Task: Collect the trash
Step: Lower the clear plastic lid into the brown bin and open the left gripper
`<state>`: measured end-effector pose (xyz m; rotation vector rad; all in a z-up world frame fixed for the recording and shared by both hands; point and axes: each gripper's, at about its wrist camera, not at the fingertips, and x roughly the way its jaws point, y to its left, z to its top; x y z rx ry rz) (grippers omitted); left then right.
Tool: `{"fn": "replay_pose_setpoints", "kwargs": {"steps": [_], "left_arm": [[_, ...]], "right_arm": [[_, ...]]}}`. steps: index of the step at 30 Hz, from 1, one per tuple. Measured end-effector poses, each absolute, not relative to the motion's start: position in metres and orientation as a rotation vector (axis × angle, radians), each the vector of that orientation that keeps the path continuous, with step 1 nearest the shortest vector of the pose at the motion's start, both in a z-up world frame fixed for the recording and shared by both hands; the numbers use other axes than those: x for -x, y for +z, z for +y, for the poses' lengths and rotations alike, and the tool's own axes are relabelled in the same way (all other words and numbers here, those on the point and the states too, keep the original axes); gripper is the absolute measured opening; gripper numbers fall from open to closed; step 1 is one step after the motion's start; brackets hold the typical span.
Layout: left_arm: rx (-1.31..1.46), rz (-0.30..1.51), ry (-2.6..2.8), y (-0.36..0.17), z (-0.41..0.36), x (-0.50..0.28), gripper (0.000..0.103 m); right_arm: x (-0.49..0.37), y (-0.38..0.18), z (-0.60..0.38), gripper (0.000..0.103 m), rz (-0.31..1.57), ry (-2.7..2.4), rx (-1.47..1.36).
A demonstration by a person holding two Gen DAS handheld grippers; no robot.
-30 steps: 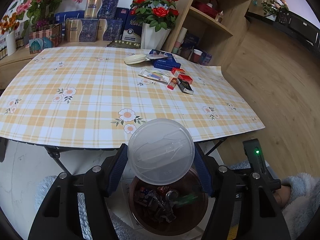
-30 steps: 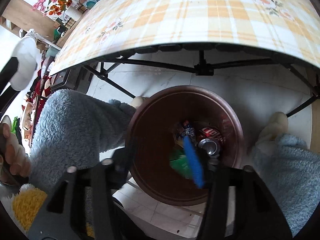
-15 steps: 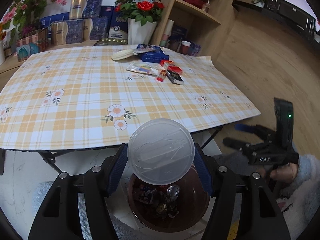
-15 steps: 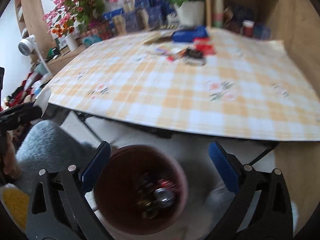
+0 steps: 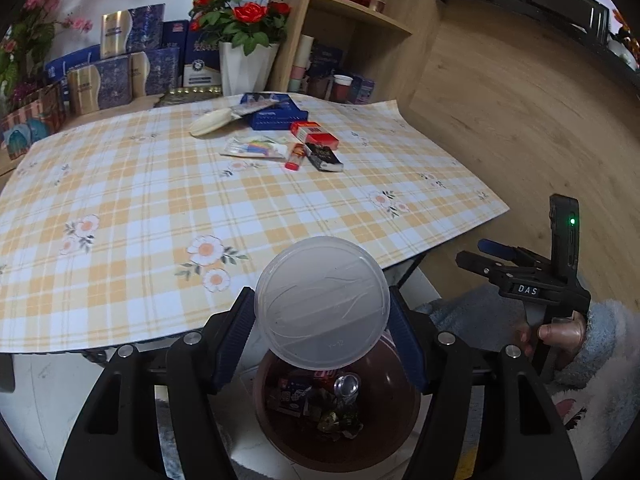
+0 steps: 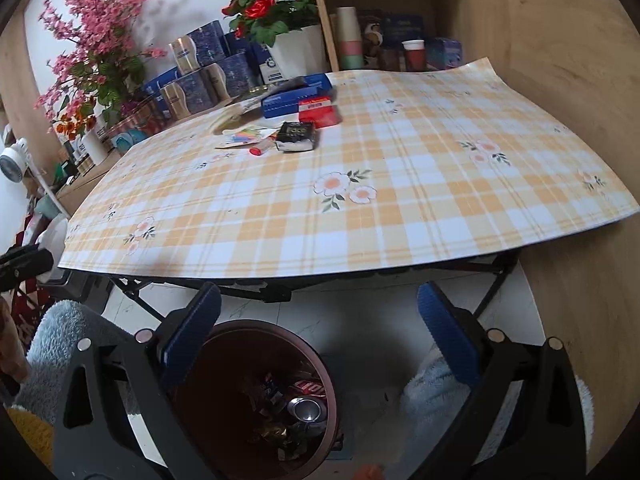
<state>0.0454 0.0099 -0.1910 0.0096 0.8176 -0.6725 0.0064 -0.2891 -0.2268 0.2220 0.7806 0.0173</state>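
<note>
My left gripper (image 5: 322,326) is shut on a clear round plastic lid (image 5: 322,300), pinched by its edges between the blue pads. It hangs just above a brown bin (image 5: 396,412) on the floor, which holds a can and wrappers. My right gripper (image 6: 318,312) stands wide open with nothing between its fingers, above and behind the bin (image 6: 208,392). It also shows at the right of the left wrist view (image 5: 492,254), held by a hand in a fluffy sleeve. On the checked tablecloth lie a red box (image 5: 314,134), a black pack (image 5: 324,156), a blue box (image 5: 276,114) and a colourful packet (image 5: 256,147).
The folding table's edge (image 6: 360,264) overhangs the bin. A white vase of red roses (image 5: 244,68), stacked blue boxes (image 5: 120,64) and a wooden shelf unit (image 5: 360,20) stand behind the table. A wood-panelled wall (image 5: 520,100) is at the right. Fluffy slippers (image 6: 428,396) flank the bin.
The right gripper's jaws spread wide, and it rose and tipped up from looking into the bin to facing the table. The left gripper kept the lid and rolled slightly.
</note>
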Motion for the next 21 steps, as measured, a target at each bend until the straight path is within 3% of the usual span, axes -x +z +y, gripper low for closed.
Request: {"fn": "replay_pose_setpoints", "kwargs": {"steps": [6,18,19,21], "left_arm": [[-0.055,0.884,-0.716,-0.225,-0.008,-0.033,0.064],[-0.175,0.905,-0.744,-0.240,-0.030,-0.023,0.065],[-0.173,0.902,-0.746,-0.239,-0.031,-0.023,0.066],[-0.160,0.892,-0.749,-0.237,-0.029,-0.022,0.084]], "right_arm": [[-0.003,-0.229,-0.280,0.097,0.786,0.025,-0.179],[-0.003,-0.231,-0.283,0.097,0.787,0.011,-0.192],[-0.003,-0.231,-0.284,0.097,0.787,0.010,-0.193],[-0.003,-0.231,-0.285,0.097,0.790,0.010,-0.194]]}}
